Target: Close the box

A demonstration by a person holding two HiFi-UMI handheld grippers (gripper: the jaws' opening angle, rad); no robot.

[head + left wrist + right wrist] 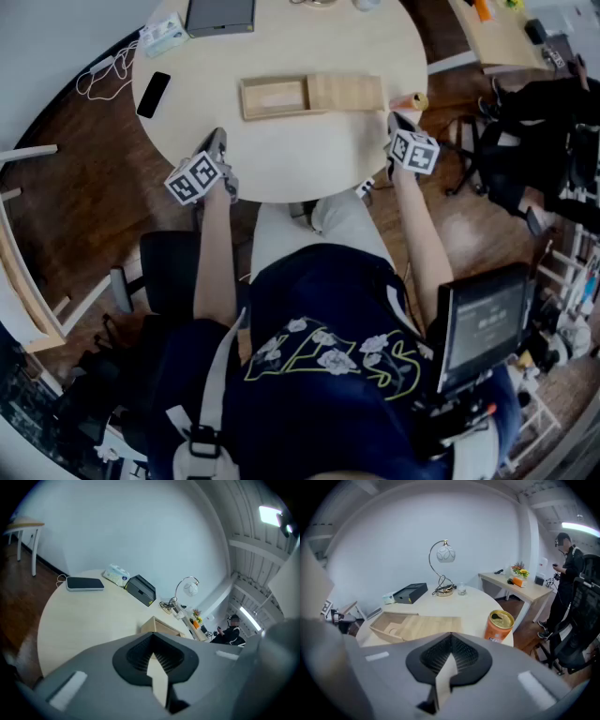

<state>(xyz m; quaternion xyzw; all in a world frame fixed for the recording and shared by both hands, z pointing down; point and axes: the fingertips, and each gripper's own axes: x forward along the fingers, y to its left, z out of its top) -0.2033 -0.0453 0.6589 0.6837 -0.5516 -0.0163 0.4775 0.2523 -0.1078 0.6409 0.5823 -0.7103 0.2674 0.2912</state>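
Pale wood makes up the box, which lies flat near the middle of the round table with its sliding lid pulled halfway out to the right, so the left half of the tray is open.

Below the box and to its left, at the table's near edge, the left gripper hovers. Its own view shows its black ribbed pads pressed together with nothing between them. The right gripper is just past the box's right end. Its jaws meet the same way and it too is empty. Each carries a cube of black-and-white square markers.

The head view alone shows the person's dark shirt with its flower print and a small screen at the hip, its text too blurred to read. Left of the box it shows a black phone, and beyond the box a tissue pack and a dark grey case.

Only the gripper views show what stands further back. They show a curved lamp with a round white shade beyond the box and a side table to its right, with a person beside it.

An orange can stands just off the box's right end. Its label is too small to read.
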